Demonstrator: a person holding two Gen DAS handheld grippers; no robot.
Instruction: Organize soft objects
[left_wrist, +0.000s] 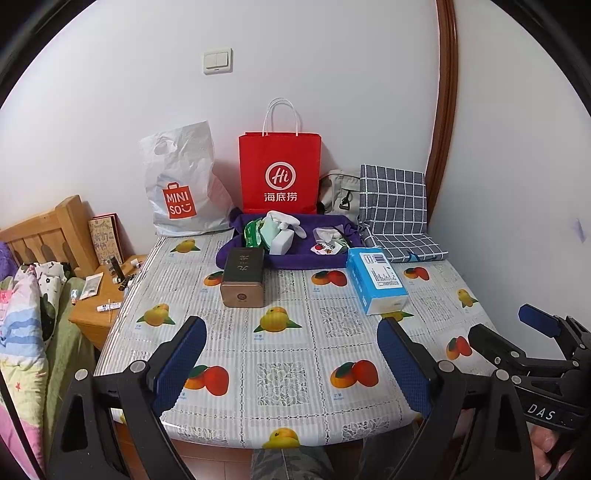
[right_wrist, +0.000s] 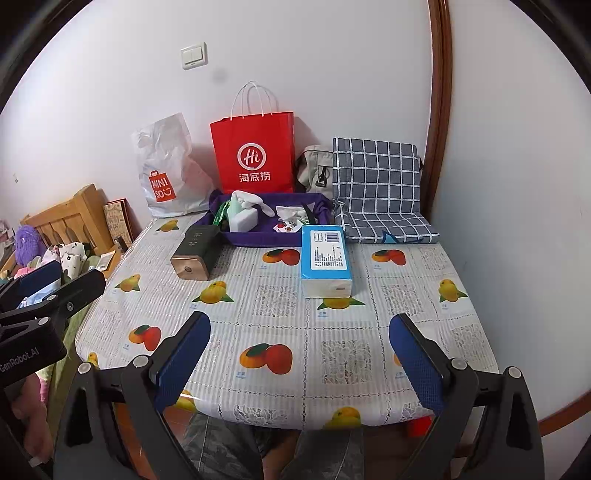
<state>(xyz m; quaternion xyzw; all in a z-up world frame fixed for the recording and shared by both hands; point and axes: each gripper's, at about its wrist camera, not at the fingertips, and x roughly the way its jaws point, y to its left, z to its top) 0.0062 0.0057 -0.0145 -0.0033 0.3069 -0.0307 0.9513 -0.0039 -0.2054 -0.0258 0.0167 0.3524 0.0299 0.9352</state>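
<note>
Both grippers sit nearest the lens, low over the near edge of the bench (left_wrist: 295, 369). Left gripper (left_wrist: 291, 362): jaws spread wide, blue pads facing each other, nothing between them. Right gripper (right_wrist: 299, 360): same condition, jaws wide apart, empty; it also shows at the right edge of the left wrist view. Bench carries a fruit-print plastic cloth. Mid-bench, left of centre: dark rectangular tin w/ gold end (left_wrist: 243, 277), lying on its side, far end touching the purple fabric tray (left_wrist: 295, 258). Right of centre: blue-and-white tissue pack (left_wrist: 376, 280), lying flat, label up, far end just beside the tray's right corner; contact cannot be confirmed. Tray sits toward the far side of the bench and holds the soft items: green wipes packet (left_wrist: 253, 232) at left, white gloves (left_wrist: 284, 219) draped over a white block (left_wrist: 282, 242) at centre, small printed packets (left_wrist: 327, 242) at right. Behind the tray, against the wall, l. to r.: white MINISO plastic bag (left_wrist: 181, 184), red paper bag w/ white handles (left_wrist: 279, 173), grey bag (left_wrist: 338, 192), navy grid-check cushion (left_wrist: 395, 206) partly upright, its lower part flat on the bench. Left of the bench: wooden nightstand (left_wrist: 103, 295) w/ small items, wooden headboard (left_wrist: 48, 232), bedding (left_wrist: 26, 314). Camouflage-pattern trousers (left_wrist: 288, 463) visible below the bench edge.
</note>
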